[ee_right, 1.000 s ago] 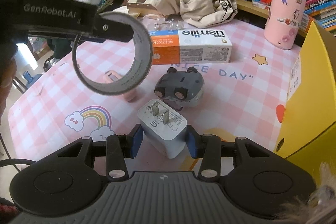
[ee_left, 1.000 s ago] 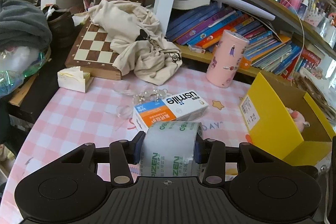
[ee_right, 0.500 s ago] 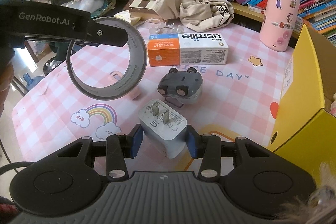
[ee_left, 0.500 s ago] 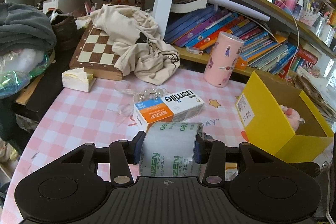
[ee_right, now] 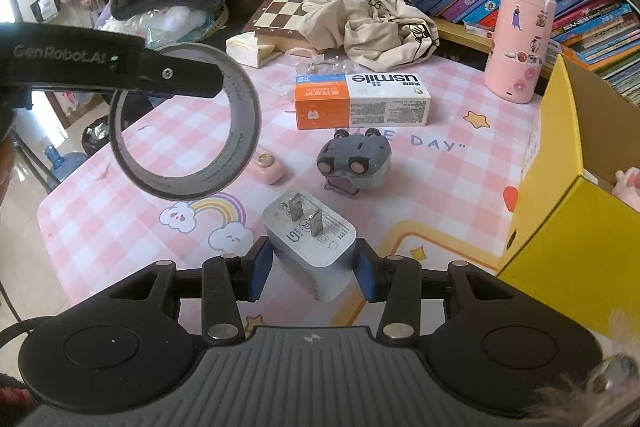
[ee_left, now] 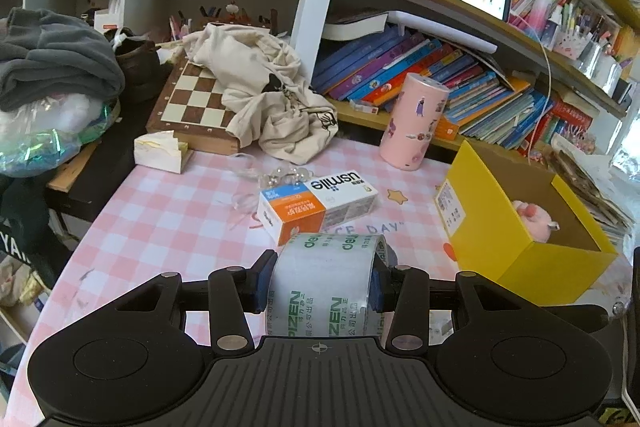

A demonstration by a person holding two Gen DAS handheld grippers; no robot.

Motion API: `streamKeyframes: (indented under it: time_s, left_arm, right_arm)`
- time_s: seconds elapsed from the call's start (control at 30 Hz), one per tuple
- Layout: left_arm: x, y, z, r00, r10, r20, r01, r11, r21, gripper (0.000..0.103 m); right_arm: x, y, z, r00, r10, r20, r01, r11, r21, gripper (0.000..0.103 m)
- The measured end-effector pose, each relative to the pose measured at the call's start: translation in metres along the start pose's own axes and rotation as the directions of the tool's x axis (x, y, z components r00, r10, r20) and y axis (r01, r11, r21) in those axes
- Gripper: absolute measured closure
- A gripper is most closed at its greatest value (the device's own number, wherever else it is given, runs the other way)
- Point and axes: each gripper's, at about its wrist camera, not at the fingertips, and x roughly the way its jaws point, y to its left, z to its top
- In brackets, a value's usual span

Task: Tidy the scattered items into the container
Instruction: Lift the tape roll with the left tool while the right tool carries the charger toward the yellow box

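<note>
My left gripper [ee_left: 320,285] pinches tape roll [ee_left: 326,283] across flat sides: light, stiff. Right gripper [ee_right: 314,269] clamps charger [ee_right: 310,241] body; slick, 2 prongs forward.

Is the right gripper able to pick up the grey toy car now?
Probably not yet: the right gripper is shut on the charger, so its jaws are full. The toy car itself lies uncovered on the table just ahead.

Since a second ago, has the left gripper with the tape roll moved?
Yes. The left gripper, shut on the clear printed tape roll, has risen and pulled back from the orange-and-white usmile box, which looks smaller.
</note>
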Motion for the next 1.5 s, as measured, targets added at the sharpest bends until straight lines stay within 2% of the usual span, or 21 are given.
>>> streamKeyframes:
  time_s: [0.57,1.5]
  left_arm:
    - [-0.04,0.006,-0.025,1.0,-0.008,0.029,0.01,0.999,-0.041,0.06]
    - [-0.077,0.003,-0.041,0.997,-0.037,0.063,0.039,0.999,-0.02,0.06]
  right_arm:
    - [-0.034,0.026,-0.016,0.998,-0.037,0.043,0.038,0.999,-0.039,0.062]
    - [-0.066,0.047,-0.035,0.995,-0.057,0.08,0.059,0.998,-0.024,0.062]
